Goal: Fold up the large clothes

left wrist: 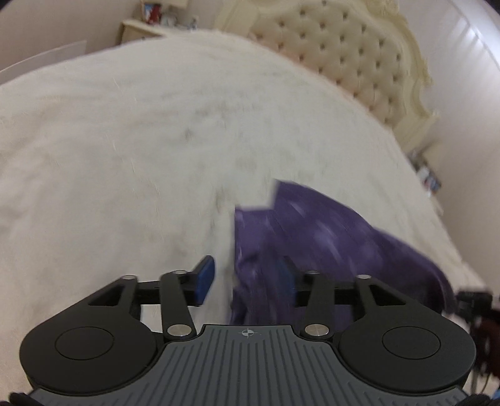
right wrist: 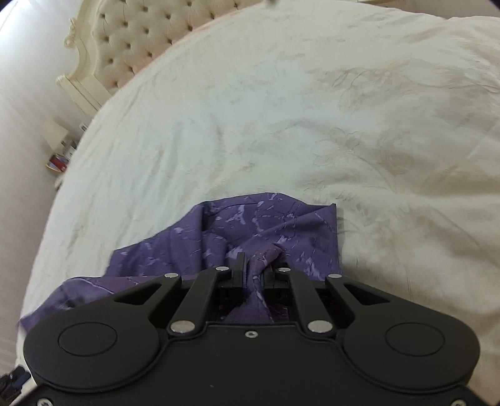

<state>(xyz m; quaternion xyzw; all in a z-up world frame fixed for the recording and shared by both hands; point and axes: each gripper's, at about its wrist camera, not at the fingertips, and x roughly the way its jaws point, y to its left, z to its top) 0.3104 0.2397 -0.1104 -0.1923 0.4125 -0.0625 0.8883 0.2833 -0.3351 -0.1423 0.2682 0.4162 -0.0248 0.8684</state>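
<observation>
A purple patterned garment (left wrist: 328,237) lies bunched on the white bedspread (left wrist: 125,140). In the left wrist view it sits ahead and to the right. My left gripper (left wrist: 247,278) is open, its blue pads wide apart, with the garment's left edge between the fingers; the view is blurred. In the right wrist view the garment (right wrist: 265,225) spreads in front of and under the gripper. My right gripper (right wrist: 254,268) is shut on a pinched fold of the garment.
A cream tufted headboard (left wrist: 350,53) stands at the bed's far end, and also shows in the right wrist view (right wrist: 140,34). A nightstand (left wrist: 143,28) with items is at the back left. Small items (right wrist: 59,159) sit on the floor beside the bed.
</observation>
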